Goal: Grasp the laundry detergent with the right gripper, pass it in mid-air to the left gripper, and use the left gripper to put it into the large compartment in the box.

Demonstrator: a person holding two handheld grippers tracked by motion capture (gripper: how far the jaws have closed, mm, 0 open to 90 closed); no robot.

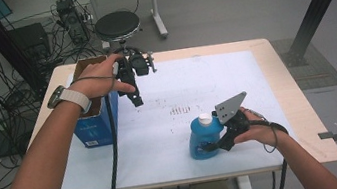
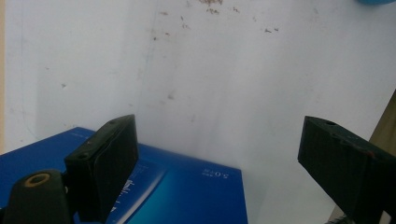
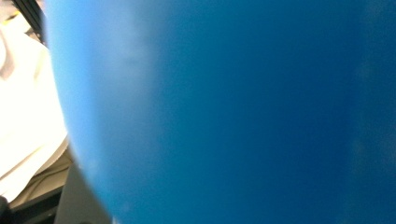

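Desk (image 1: 233, 69), white-topped, wide. Blue box (image 1: 95, 120), open top, far left edge. Blue bottle (image 1: 204, 137), white cap, upright, near centre-right. Right claw (image 1: 214, 144), set against bottle's right side; grip on it cannot be told. Left claw (image 1: 135, 99), released, jaws wide, raised beside box.

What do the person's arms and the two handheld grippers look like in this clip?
Bare forearms, no sleeves; a watch with a pale band on the left wrist. Both grippers are black: the left gripper trails a thick black cable, and the right gripper carries a grey three-cornered plate. The jaws are blocky and black.
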